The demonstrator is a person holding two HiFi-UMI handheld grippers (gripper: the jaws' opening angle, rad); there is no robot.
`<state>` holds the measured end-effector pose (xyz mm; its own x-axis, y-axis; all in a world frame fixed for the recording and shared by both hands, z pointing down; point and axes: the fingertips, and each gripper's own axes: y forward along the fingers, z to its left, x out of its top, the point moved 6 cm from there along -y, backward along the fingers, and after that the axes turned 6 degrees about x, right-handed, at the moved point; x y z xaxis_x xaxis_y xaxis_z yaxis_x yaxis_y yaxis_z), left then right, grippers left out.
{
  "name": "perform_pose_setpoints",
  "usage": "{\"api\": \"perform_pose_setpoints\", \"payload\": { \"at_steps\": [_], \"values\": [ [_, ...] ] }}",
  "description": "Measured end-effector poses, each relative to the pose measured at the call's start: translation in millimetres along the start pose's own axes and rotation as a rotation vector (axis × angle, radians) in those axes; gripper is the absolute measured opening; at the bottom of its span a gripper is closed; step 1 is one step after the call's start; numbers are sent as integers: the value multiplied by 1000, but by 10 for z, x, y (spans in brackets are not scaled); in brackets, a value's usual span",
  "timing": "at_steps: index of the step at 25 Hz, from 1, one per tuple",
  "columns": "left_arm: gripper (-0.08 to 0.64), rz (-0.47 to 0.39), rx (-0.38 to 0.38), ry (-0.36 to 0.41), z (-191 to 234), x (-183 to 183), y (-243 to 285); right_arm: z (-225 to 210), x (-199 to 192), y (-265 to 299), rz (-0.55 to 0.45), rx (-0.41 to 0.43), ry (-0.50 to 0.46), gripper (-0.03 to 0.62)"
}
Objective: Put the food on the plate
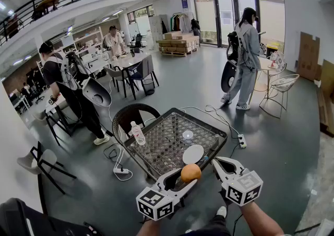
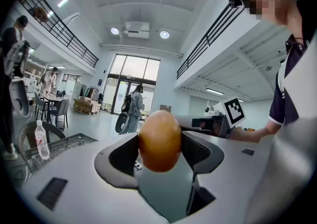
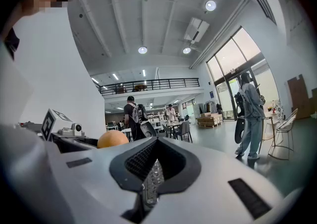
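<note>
grey hall floor spreads out under a black mesh table point(image 1: 162, 143) just ahead of me. my left gripper point(image 1: 190, 174) has its jaws spread wide and pressed on both sides of the food point(image 2: 159, 140), a smooth, round, orange-brown piece caught across its middle and raised clear of everything. from above it hangs at the near edge of the table. my right gripper point(image 1: 217, 164), just right of the food, is closed up and holds nothing. the white plate point(image 1: 193, 154) lies bare just beyond the food, on the near part of the table. a bottle point(image 1: 138, 133) stands farther left. i judge the food light and firm, with a slick skin that could bruise or crack. the hold belongs at its widest girth, gentle, as it sits now.
</note>
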<state>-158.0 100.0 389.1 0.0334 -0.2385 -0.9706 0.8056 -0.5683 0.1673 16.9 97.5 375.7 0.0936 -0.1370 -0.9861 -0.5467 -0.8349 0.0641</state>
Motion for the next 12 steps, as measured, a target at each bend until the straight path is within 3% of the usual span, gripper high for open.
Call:
{"api": "perform_pose_setpoints", "payload": {
  "at_steps": [12],
  "values": [
    [279, 7, 0, -15, 6, -64, 111, -121, -55, -6, 7, 6, 14, 3]
  ]
}}
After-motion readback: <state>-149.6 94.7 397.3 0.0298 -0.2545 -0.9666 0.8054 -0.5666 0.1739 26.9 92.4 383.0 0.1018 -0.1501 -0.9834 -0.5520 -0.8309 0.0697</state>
